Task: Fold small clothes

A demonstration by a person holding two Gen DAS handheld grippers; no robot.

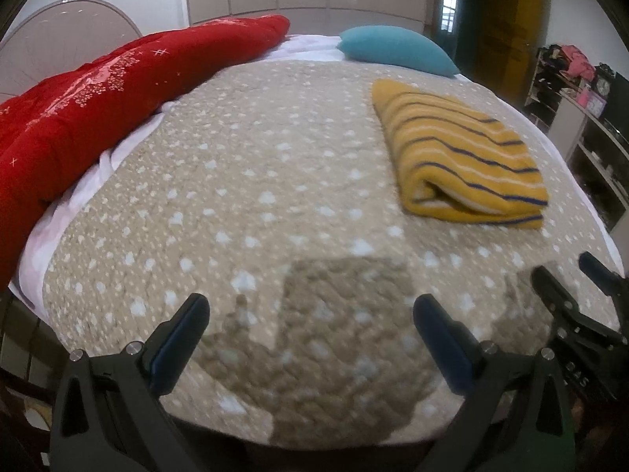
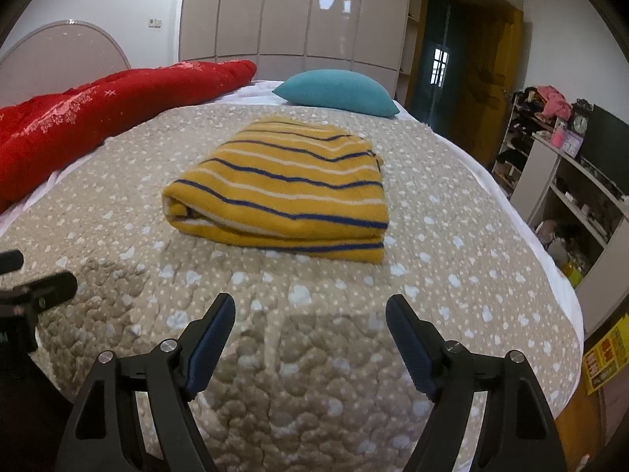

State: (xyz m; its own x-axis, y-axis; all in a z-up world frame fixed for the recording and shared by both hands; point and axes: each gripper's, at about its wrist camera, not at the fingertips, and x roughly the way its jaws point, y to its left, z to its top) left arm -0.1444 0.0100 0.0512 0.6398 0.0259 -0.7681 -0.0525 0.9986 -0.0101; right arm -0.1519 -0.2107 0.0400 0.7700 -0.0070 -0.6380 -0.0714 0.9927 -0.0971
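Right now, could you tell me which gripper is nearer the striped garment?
Right. The right gripper sits just in front of the striped garment; the left gripper is off to its left.

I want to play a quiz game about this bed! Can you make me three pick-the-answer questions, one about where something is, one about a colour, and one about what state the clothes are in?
1. Where is the blue pillow?
A. at the far end of the bed, beyond the striped top
B. on the floor
C. on top of the red blanket

2. What colour is most of the striped top?
A. green
B. yellow
C. pink

3. What state is the striped top in?
A. spread out flat
B. hanging up
C. folded into a neat bundle

Answers:
1. A, the pillow lies past the top, near the cupboards.
2. B, it is yellow with thin dark blue and white stripes.
3. C, its layers are stacked with a rolled edge showing, and it rests on the dotted bedspread with neither tool touching it.
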